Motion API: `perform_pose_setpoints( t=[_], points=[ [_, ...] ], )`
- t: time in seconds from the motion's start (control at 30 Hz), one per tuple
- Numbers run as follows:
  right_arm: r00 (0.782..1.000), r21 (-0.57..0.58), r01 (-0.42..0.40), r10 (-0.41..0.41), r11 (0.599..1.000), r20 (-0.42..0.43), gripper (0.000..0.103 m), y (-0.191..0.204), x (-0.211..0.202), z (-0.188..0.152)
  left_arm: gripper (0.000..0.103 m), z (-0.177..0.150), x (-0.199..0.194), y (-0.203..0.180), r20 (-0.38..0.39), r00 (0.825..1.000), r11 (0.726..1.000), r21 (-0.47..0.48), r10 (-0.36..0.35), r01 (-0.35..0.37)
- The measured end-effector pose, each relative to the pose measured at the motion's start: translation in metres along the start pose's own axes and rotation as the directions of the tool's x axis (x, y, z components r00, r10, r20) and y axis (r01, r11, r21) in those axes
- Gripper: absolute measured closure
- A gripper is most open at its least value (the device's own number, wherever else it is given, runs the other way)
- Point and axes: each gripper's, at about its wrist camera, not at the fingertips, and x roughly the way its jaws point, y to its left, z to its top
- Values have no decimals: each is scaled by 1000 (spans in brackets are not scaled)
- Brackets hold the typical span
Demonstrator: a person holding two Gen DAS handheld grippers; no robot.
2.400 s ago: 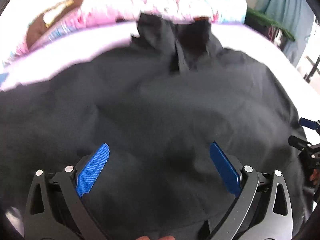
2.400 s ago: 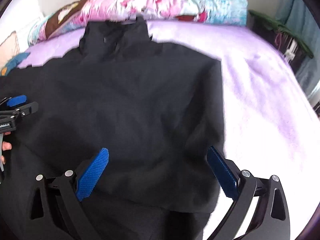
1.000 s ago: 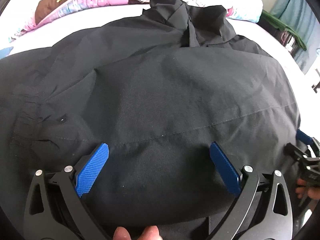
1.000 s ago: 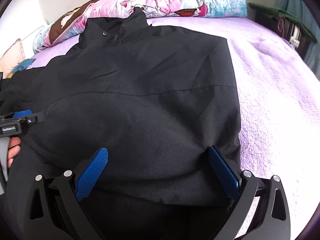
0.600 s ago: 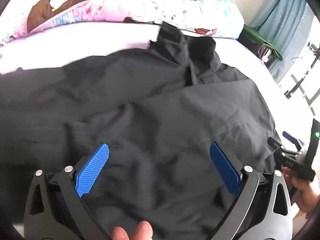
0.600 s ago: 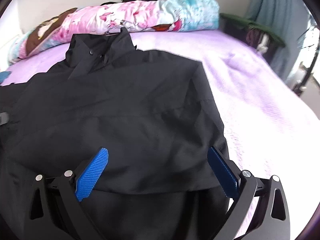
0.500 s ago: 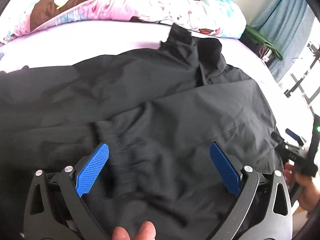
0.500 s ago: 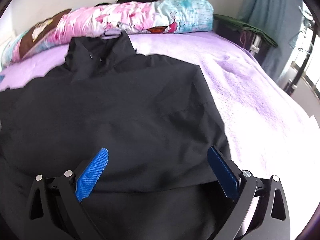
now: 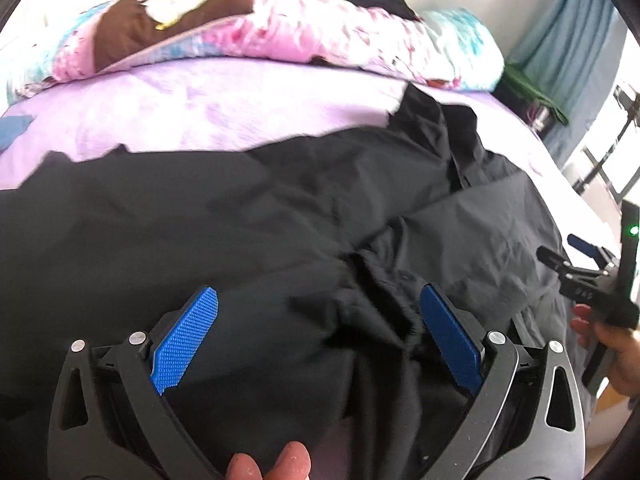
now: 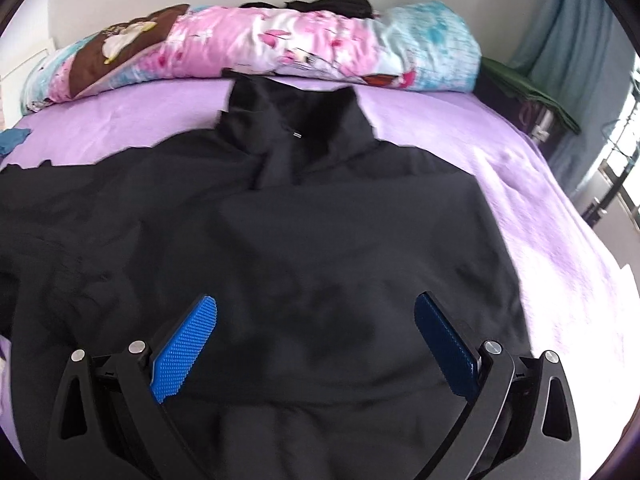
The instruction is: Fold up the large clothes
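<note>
A big black jacket (image 10: pixel 320 248) lies spread on the purple bed (image 10: pixel 520 184). Its collar (image 10: pixel 292 120) points to the top of the frame, close to the rolled pink and blue blanket (image 10: pixel 280 48).

The left gripper (image 9: pixel 318 336) hangs over the jacket with its blue fingers (image 9: pixel 186 336) wide apart and holds nothing. A bunched, wrinkly bit of cloth, maybe a sleeve end (image 9: pixel 376 280), sits low and a little right of the middle in the left view, just by the gripper's right finger. The right gripper (image 10: pixel 316 344) is spread wide too, with nothing in it, above the lower middle of the jacket. In the left view it shows at the right edge, near the jacket's side.

The job looks like it is just starting. A good way to do this step is to close the left gripper on the bunched cloth, getting a real bite of it and not only the top layer. Then pull it flat across the body so the side makes a straight line. The cloth looks thin and slippery, so it may slide out. Go slow. The right gripper can press down on the jacket so it does not drag across the bed.
</note>
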Motion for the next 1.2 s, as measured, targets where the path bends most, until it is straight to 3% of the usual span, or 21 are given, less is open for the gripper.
perform_pose_setpoints(
  t=[0.13,0.3,0.4,0.67,0.8,0.9,1.07,1.2],
  points=[
    [999,-10,-39,39,999,-3,6,40,2,12,6,2,-28,43,15,1000,993,-110,-27,28],
    [996,-10,-90,90,996,-7,6,83,7,23,6,-1,-73,92,47,999,990,-143,7,0],
    [994,-22,-110,110,994,-12,6,108,13,30,6,-2,-103,126,53,997,984,-168,61,-52],
    [988,-63,-152,152,986,-18,6,163,17,39,6,-12,-169,228,98,983,925,-366,152,-107],
    [985,-80,-172,172,982,-16,6,187,17,42,6,-26,-191,276,90,981,855,-508,169,-101],
    [983,-89,-185,184,979,-22,6,199,19,44,6,-37,-205,302,115,988,791,-612,103,-11],
    [981,-101,-194,194,976,-18,6,213,20,48,6,-48,-219,323,115,986,709,-705,122,-6],
    [980,-110,-197,197,974,-17,6,222,24,52,6,-62,-216,339,114,990,632,-774,87,33]
  ],
)
